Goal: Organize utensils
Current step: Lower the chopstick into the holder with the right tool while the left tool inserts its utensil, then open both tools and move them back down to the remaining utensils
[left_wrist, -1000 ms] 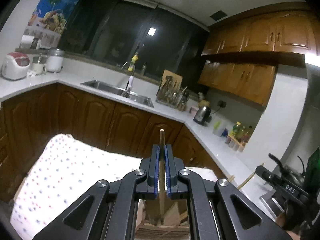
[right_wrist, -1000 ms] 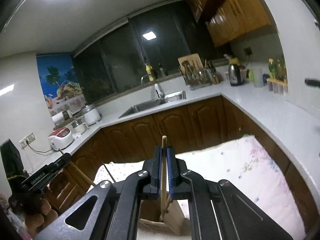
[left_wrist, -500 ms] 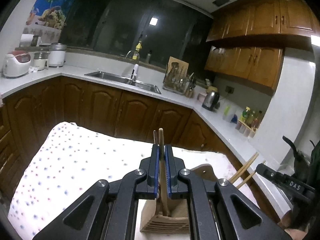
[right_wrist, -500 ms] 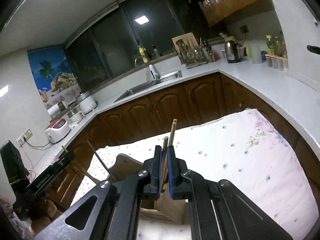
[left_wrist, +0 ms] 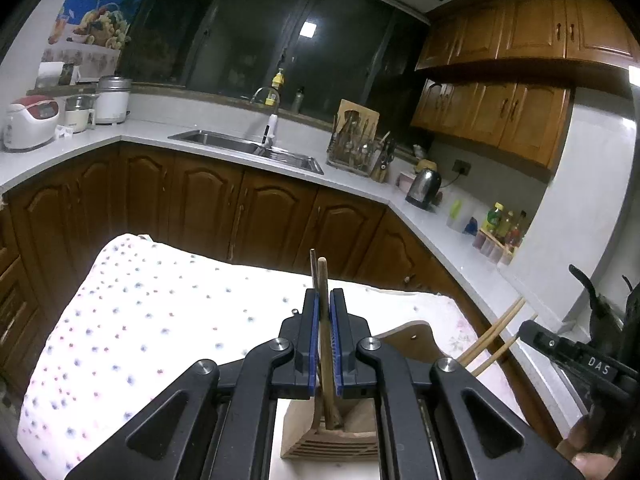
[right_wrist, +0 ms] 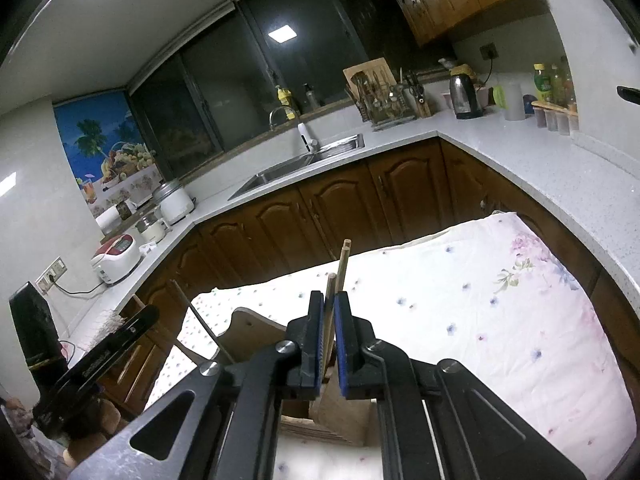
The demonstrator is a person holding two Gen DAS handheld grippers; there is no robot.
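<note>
A wooden utensil holder (left_wrist: 332, 440) with a tall back plate (right_wrist: 256, 332) stands on a flower-print cloth (left_wrist: 140, 320). My left gripper (left_wrist: 325, 300) is shut on a pair of brown chopsticks (left_wrist: 323, 280); their lower ends reach into the holder. My right gripper (right_wrist: 329, 304) has a pair of light wooden chopsticks (right_wrist: 342, 264) between its jaws, which are opening, with thin gaps beside the sticks. Their lower ends are hidden behind the jaws above the holder (right_wrist: 340, 412). Each gripper shows at the edge of the other's view: the right gripper (left_wrist: 524, 326), the left gripper (right_wrist: 148, 314).
The cloth-covered table (right_wrist: 500, 320) sits inside a U-shaped white counter (left_wrist: 360, 188) with brown cabinets. A sink (left_wrist: 248, 148), a utensil rack (left_wrist: 354, 148), a kettle (left_wrist: 424, 188), bottles (left_wrist: 500, 224) and a rice cooker (left_wrist: 28, 120) line it. A hand (right_wrist: 92, 416) holds the left gripper.
Both views have tipped down, so more of the cloth and the holder's back plate shows. The right gripper sank toward the holder, one of its chopsticks slid higher, and its jaws parted slightly.
</note>
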